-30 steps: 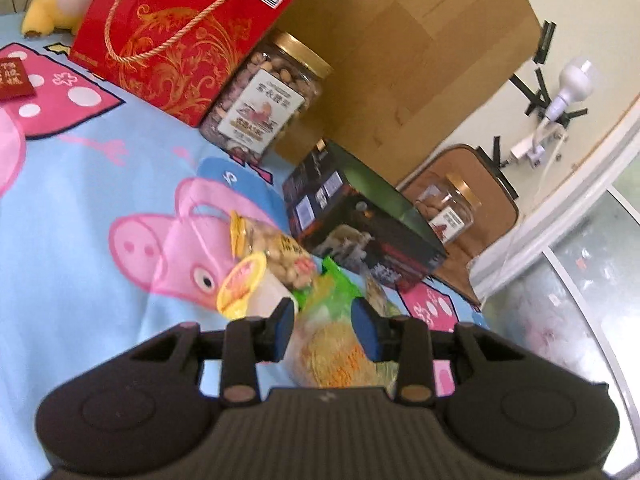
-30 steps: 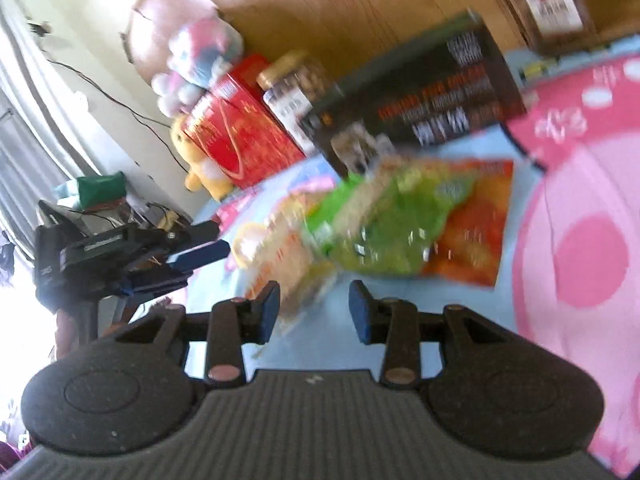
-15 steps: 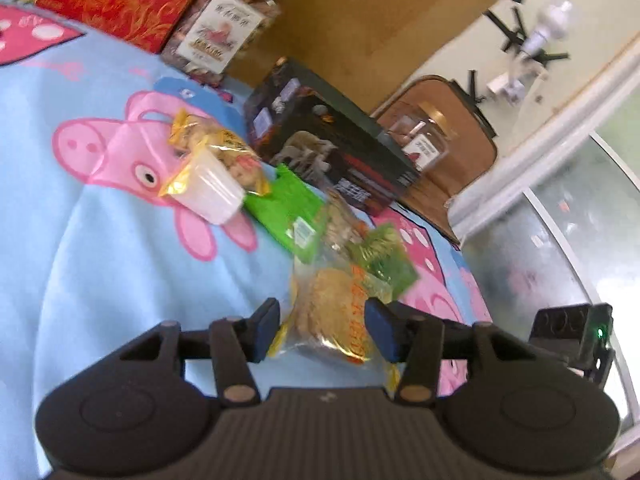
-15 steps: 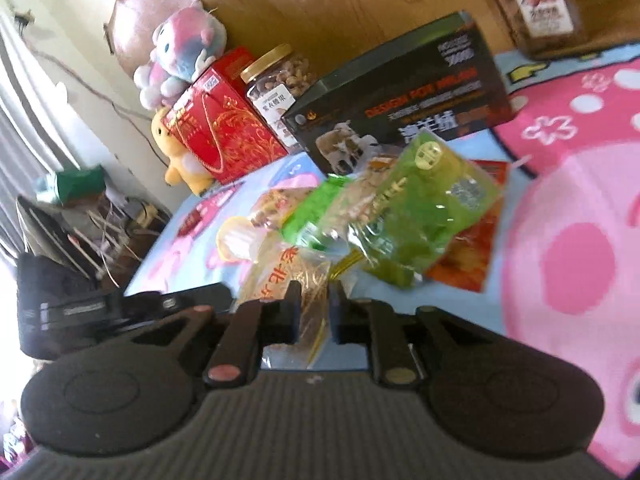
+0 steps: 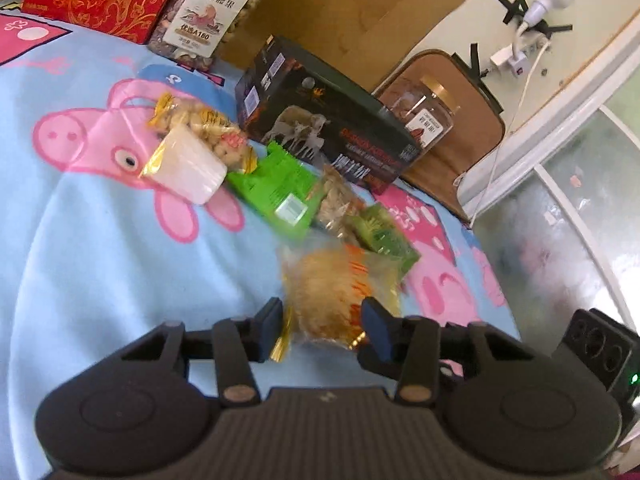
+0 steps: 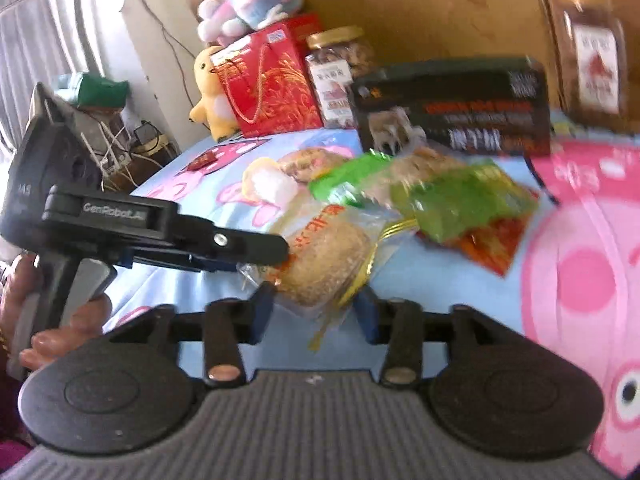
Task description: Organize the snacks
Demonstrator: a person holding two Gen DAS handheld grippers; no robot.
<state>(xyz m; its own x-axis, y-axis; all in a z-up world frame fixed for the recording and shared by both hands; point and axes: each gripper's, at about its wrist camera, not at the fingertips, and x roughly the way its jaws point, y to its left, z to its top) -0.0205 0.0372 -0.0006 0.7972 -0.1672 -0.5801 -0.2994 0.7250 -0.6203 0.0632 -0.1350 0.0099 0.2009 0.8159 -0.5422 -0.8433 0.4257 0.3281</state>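
While our right gripper [image 6: 316, 316] is now spreading wide after being clenched, our left gripper [image 5: 325, 328], also released, is flanking the clear crinkly packet of golden puffed cakes [image 5: 332, 292].

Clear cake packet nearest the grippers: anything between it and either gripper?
No. The cake packet already sits between the open fingers of the left gripper, and the right gripper also brackets it. The green bags lie farther back on the sheet.
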